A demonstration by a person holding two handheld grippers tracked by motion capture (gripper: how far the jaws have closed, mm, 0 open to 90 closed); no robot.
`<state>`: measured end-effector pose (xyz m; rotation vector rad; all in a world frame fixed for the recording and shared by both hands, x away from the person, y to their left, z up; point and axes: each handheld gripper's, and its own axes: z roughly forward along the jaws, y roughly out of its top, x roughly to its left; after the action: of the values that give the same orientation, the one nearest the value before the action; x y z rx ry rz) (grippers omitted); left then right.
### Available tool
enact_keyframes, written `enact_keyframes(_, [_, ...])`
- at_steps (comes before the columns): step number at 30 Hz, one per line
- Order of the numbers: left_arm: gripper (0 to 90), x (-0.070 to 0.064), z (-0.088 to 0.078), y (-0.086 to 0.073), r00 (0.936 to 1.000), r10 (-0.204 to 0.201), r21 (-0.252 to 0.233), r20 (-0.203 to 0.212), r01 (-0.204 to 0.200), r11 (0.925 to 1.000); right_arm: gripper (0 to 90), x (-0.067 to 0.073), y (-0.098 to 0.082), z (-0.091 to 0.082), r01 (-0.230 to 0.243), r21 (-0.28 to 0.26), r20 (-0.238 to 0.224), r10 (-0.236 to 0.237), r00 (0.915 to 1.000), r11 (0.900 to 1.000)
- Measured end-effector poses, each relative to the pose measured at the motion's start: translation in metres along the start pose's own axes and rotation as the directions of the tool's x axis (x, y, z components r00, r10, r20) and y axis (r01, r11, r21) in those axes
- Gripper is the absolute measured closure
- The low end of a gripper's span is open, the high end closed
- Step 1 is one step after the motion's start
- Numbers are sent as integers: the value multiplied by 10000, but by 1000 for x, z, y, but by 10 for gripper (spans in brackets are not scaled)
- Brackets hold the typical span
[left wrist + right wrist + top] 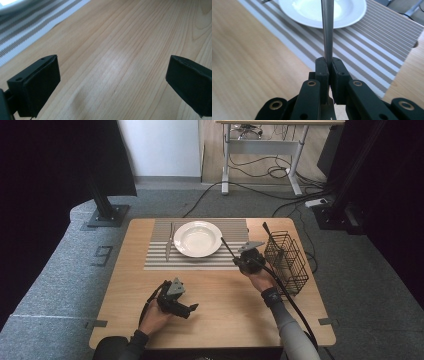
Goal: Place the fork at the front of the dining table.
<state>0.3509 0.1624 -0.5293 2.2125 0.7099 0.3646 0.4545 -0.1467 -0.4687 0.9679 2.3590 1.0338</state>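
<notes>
Right gripper [328,65]: jaws are clenched on a slim grey utensil handle [327,30], which runs straight out from the pads toward the white plate [352,15]; its far end cannot be identified. In the high view this gripper [239,255] is held at the striped placemat's [160,257] right front corner, the utensil handle [227,247] angled toward the plate [198,238].

Left gripper [112,77]: jaws are spread wide, nothing between them, bare wood below. It is seen [192,308] over the tabletop's [225,305] front-left area, well apart from the placemat.

Containers: the plate is centred on the placemat at the tabletop's far edge, and appears empty. A black wire basket [286,261] stands at the right edge, one dark handle [266,228] protruding from it. A knife [169,242] lies on the placemat just left of the plate.
</notes>
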Motion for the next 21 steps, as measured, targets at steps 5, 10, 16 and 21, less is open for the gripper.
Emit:
enact_keyframes(5, [0, 3, 5, -7, 9998, -162, 152, -85, 164, 9998, 843, -12, 8, 8, -310, 206, 394, 302, 9988, 9993])
enact_keyframes(10, [0, 4, 12, -12, 9997, -223, 370, -134, 228, 9991, 845, -25, 16, 16, -690, 308, 725, 666, 9951, 9971])
enact_keyframes(16, [0, 5, 14, -12, 9992, -333, 717, -211, 348, 9968, 845, -39, 26, 36, -970, 605, 1128, 897, 9896, 9935])
enact_keyframes(21, [0, 5, 15, -11, 9990, -305, 904, -319, 333, 9953, 845, -46, 30, 49, -1055, 794, 1335, 943, 9866, 9912])
